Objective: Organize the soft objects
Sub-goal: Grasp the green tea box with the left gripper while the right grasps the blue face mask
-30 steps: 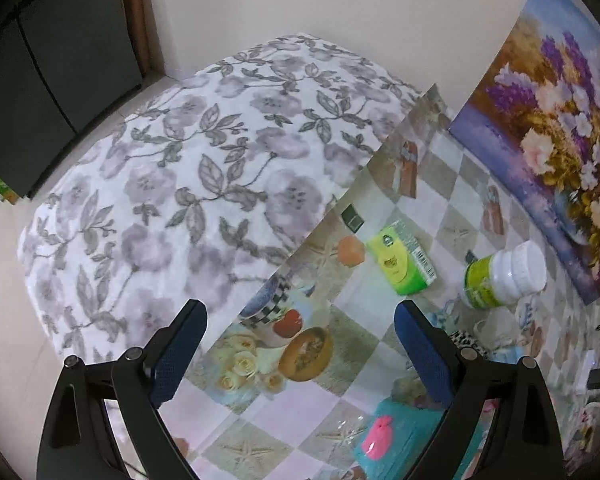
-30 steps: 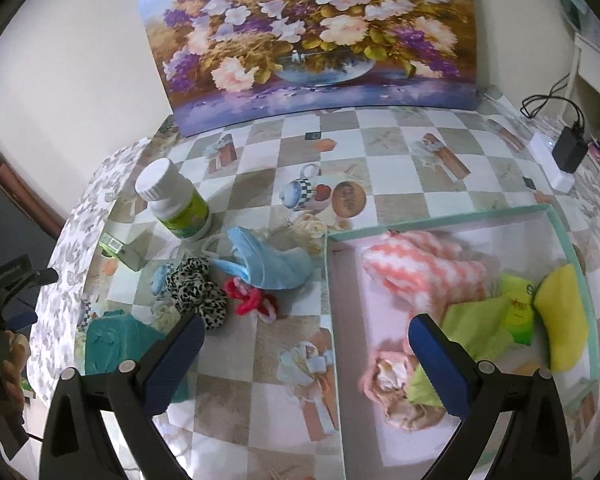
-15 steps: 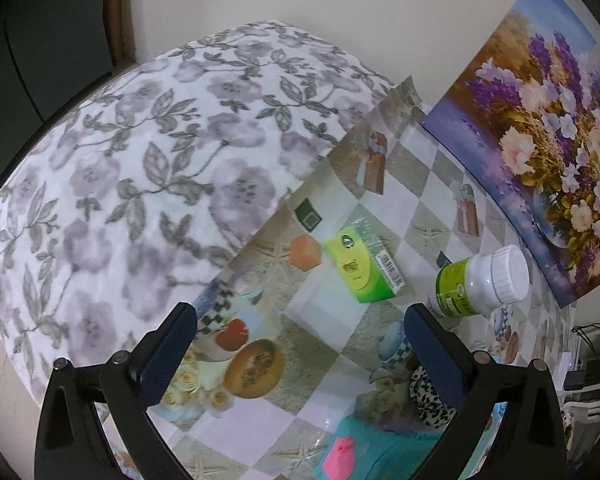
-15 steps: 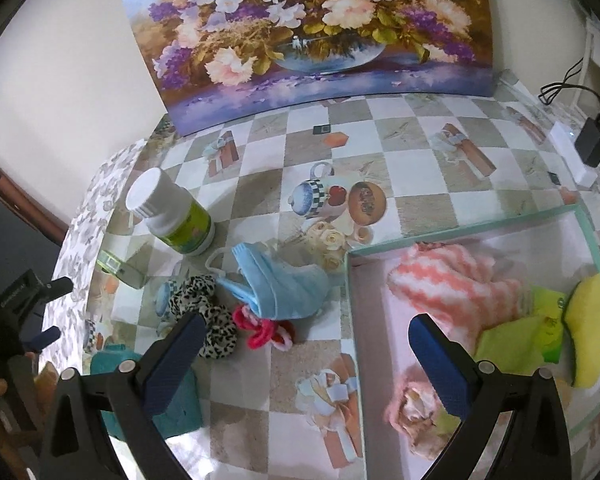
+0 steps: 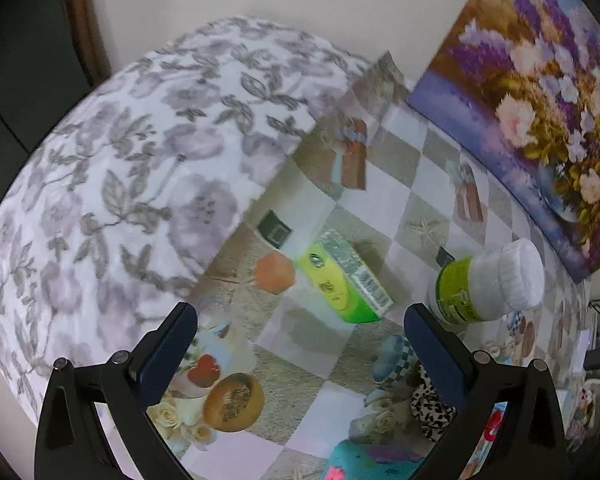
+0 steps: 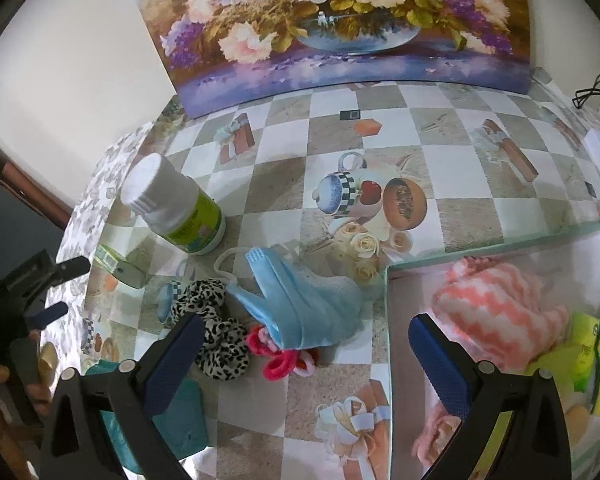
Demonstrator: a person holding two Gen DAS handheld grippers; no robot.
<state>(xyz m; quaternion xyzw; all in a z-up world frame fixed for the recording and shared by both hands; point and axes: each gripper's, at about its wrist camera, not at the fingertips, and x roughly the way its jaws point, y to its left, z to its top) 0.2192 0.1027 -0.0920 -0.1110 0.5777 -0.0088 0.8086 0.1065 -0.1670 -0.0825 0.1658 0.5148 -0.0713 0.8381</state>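
Approaching stage: right gripper (image 6: pixel 304 364), jaws wide and empty, hovers over pale blue pleated face mask (image 6: pixel 300 304) on checked counter (image 6: pixel 460 128), beside mint-rimmed box (image 6: pixel 388 280); next, descend and pinch it.

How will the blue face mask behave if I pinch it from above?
The mask is thin pleated fabric lying crumpled, so it will probably sag and fold rather than hold shape. Its ear loop trails loose and may drag. One edge overlaps the pink hair tie, which might snag and come along.
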